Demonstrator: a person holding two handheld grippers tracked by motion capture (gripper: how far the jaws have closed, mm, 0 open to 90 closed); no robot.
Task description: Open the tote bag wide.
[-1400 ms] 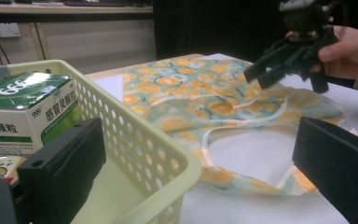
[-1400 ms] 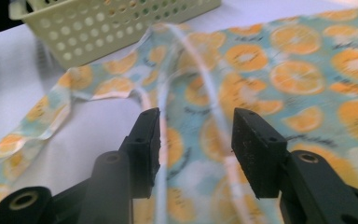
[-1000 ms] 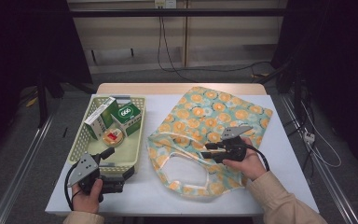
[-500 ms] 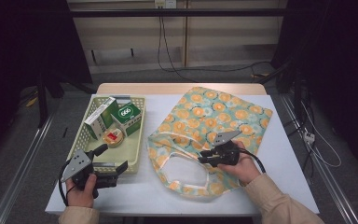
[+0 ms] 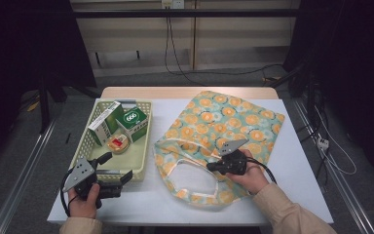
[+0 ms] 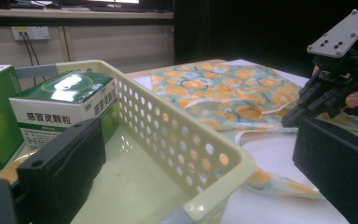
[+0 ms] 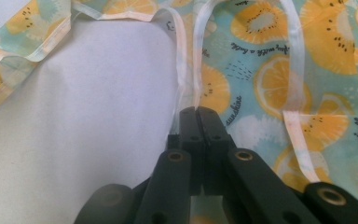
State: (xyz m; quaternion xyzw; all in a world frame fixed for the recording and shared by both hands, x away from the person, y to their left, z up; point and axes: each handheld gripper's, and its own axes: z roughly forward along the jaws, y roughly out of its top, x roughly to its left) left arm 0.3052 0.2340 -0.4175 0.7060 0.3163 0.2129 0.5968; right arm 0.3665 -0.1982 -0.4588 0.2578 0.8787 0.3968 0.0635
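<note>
We see right gripper (image 5: pixel 213 168) with jaws pressed together on pale handle strap (image 7: pixel 185 70) of fruit-print bag (image 5: pixel 233 126), at inner edge of handle loop. Bag lies flat on white table (image 5: pixel 297 165). Left gripper (image 5: pixel 119 175) has jaws spread wide, astride near corner of yellow basket (image 5: pixel 141 146). Green boxes (image 6: pixel 65 100) inside basket.
</note>
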